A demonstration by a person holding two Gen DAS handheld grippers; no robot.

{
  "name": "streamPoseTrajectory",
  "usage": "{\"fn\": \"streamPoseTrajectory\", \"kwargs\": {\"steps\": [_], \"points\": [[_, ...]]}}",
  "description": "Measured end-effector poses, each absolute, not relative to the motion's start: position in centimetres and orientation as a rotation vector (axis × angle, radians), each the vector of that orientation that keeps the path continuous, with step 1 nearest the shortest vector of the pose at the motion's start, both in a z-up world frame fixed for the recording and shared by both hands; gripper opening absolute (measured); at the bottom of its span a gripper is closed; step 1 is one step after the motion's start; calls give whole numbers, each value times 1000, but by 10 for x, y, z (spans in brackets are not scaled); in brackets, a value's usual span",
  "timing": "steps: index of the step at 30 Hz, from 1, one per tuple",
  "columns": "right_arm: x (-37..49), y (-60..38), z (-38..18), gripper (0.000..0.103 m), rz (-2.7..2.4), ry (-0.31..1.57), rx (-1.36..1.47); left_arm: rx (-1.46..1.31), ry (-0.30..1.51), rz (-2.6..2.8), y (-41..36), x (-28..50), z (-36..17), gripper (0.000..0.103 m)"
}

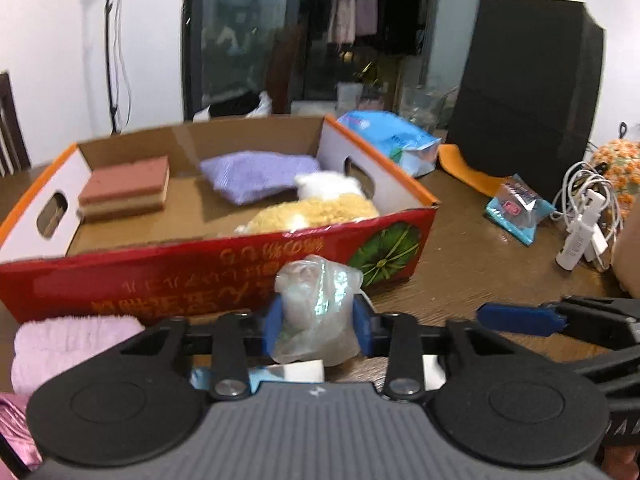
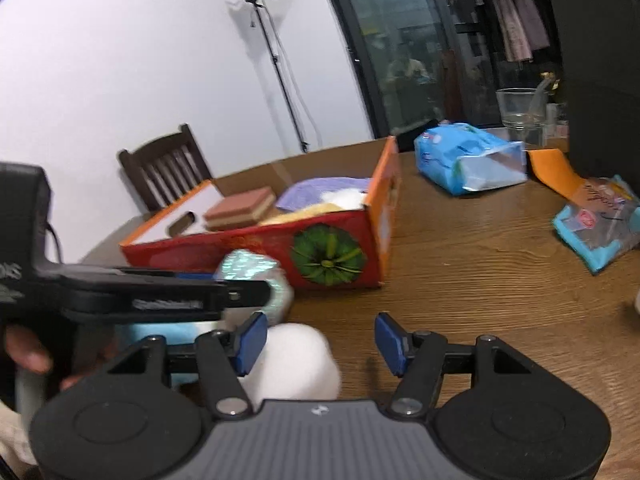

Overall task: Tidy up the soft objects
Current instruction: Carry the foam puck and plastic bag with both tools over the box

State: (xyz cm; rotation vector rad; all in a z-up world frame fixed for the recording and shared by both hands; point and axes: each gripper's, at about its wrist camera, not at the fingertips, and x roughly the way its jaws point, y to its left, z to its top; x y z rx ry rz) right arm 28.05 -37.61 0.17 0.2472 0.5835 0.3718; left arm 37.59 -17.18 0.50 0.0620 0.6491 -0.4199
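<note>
1. Partly done: the cardboard box (image 1: 224,240) beyond the jaws already holds a sponge (image 1: 124,188), purple cloth (image 1: 256,174) and plush toy (image 1: 320,204).
2. The left gripper (image 1: 318,326) pinches a plastic-wrapped bundle (image 1: 316,304), not yet boxed.
3. The right gripper (image 2: 320,342) stands half-wide, with a white roll (image 2: 296,360) touching its left jaw, ungripped.
4. A pink towel (image 1: 68,344) waits left of the jaws.

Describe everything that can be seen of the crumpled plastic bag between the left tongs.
The plastic bag is thin, translucent and crinkled, with a shiny, faintly iridescent film over something pale inside. It stands bunched upright between the blue pads of the left tongs, which press its sides. It sits just in front of the red cardboard box, above the wooden table. Whether its bottom rests on the table cannot be told.
</note>
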Motion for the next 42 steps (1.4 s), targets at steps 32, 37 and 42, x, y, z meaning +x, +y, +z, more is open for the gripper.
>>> {"fn": "streamPoseTrajectory", "kwargs": {"steps": [32, 37, 42], "points": [[140, -305, 39, 56, 320, 480, 82, -102, 443, -322, -28, 189, 61, 28], [153, -296, 62, 56, 339, 445, 32, -72, 371, -325, -19, 214, 81, 29], [217, -279, 90, 56, 400, 414, 6, -10, 398, -313, -16, 297, 101, 29]]}}
